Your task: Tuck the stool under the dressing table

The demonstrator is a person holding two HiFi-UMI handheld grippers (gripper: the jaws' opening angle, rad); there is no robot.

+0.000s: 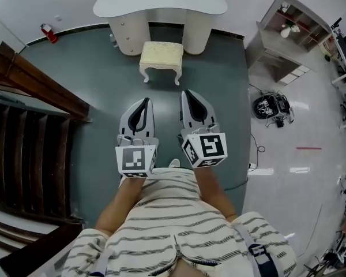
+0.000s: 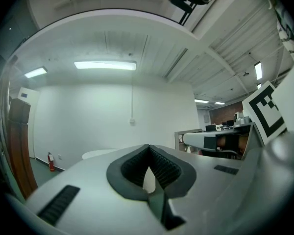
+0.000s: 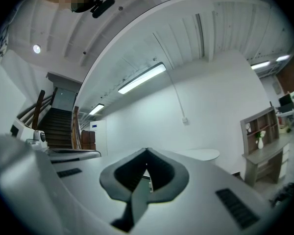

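A cream stool [image 1: 161, 60] with curved white legs stands on the dark floor, just in front of the white dressing table [image 1: 160, 4] against the far wall. My left gripper [image 1: 146, 101] and right gripper [image 1: 186, 92] are held side by side, level, pointing at the stool and a short way from it. Both are shut with nothing between the jaws. In the left gripper view the gripper [image 2: 149, 148] shows closed tips, with the table top [image 2: 99, 153] just above its body. The right gripper [image 3: 147, 152] also looks at the table top [image 3: 201, 154].
A wooden staircase [image 1: 29, 131] runs along the left. A grey shelf unit [image 1: 288, 36] stands at the right of the dressing table. A red fire extinguisher [image 1: 48, 33] sits by the far wall. Cables and a black device [image 1: 271, 106] lie on the pale floor at right.
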